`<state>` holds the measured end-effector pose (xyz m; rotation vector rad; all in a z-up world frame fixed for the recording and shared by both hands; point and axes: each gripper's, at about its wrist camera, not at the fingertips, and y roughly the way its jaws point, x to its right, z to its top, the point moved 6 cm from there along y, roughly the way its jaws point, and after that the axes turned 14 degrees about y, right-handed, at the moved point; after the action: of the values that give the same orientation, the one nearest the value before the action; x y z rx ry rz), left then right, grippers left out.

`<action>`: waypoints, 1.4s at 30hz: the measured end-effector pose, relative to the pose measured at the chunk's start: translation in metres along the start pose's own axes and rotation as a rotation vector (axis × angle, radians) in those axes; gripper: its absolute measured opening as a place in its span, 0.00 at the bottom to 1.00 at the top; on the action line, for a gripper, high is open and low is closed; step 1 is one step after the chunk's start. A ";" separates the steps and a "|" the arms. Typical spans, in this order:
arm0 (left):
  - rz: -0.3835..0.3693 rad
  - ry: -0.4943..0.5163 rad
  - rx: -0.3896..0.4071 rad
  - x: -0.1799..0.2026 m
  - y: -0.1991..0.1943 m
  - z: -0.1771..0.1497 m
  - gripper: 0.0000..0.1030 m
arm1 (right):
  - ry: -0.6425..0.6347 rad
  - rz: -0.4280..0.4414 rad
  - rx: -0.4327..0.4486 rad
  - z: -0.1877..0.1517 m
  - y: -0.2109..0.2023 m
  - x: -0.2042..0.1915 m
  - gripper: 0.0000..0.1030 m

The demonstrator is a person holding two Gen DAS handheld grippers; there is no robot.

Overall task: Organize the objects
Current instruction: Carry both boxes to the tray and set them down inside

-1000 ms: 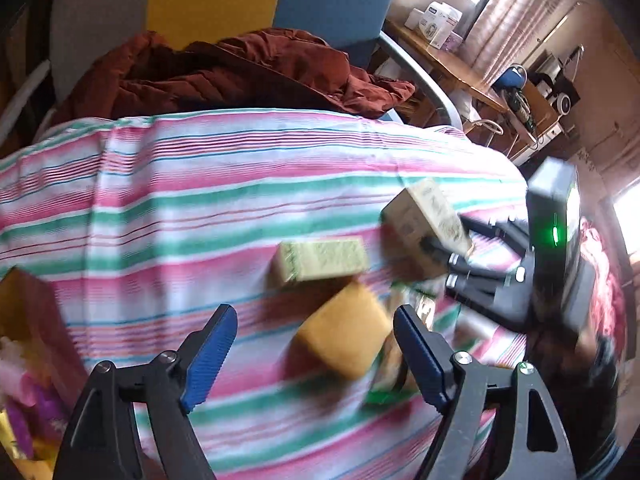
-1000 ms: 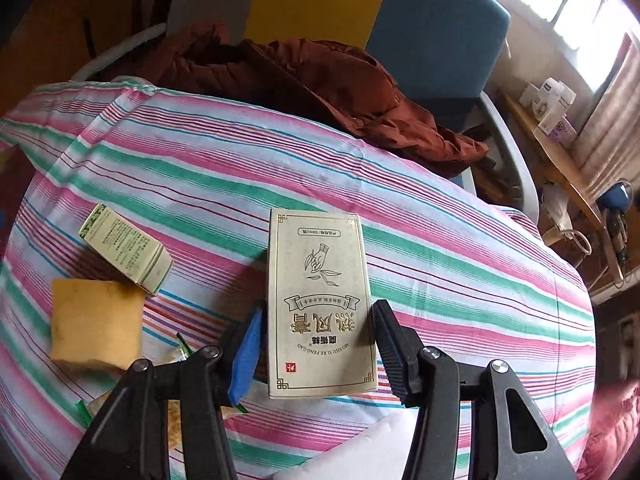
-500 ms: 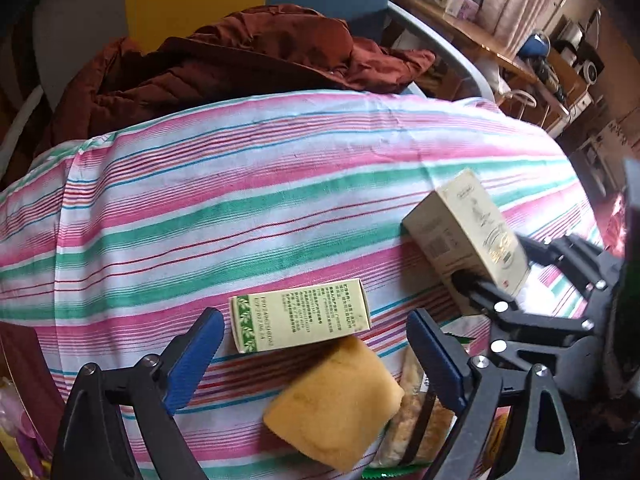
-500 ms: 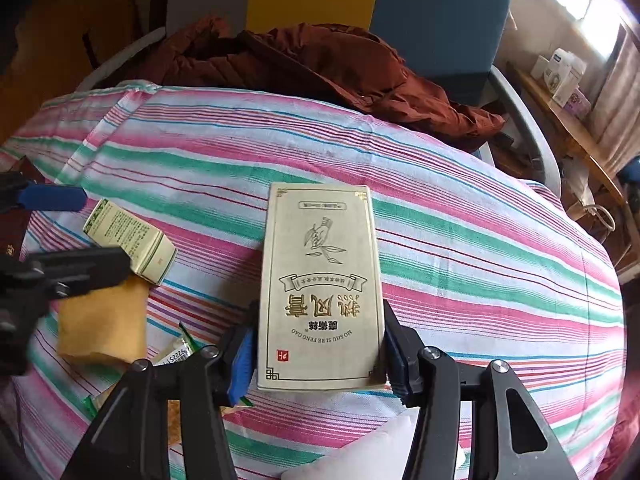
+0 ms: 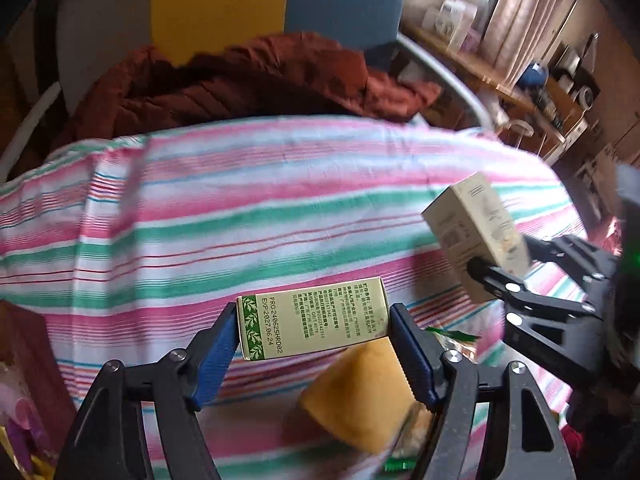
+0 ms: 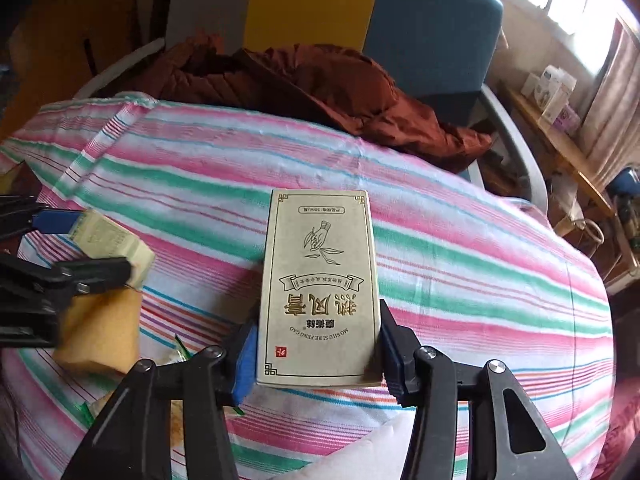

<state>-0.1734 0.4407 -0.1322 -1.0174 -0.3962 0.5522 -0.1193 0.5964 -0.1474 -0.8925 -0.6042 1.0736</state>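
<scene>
My left gripper is shut on a small green-and-cream box, its blue pads touching both ends. It also shows in the right wrist view, held by the left gripper. My right gripper is shut on a tall beige box with gold print and holds it above the striped cloth. That beige box shows at the right of the left wrist view. A yellow sponge lies just below the small box.
A dark red jacket lies on the chair behind the cloth-covered surface. Snack wrappers lie beside the sponge. A shelf with boxes stands at the far right. A white object lies at the near edge.
My left gripper moved forward over the small green box and closed on it. My right gripper kept its hold on the beige box and raised it a little.
</scene>
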 end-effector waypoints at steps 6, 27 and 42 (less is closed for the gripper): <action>0.021 -0.001 0.074 -0.016 -0.053 -0.026 0.73 | 0.003 0.016 -0.002 -0.001 0.000 -0.007 0.50; 0.104 -0.239 0.143 -0.106 -0.168 -0.169 0.73 | -0.038 -0.011 0.084 0.001 -0.069 -0.059 0.50; 0.130 -0.341 0.125 -0.139 -0.182 -0.268 0.73 | -0.213 0.294 0.135 -0.036 -0.151 -0.245 0.50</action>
<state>-0.0912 0.0991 -0.1079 -0.8328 -0.5917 0.8626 -0.1102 0.3279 -0.0379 -0.7689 -0.5789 1.4715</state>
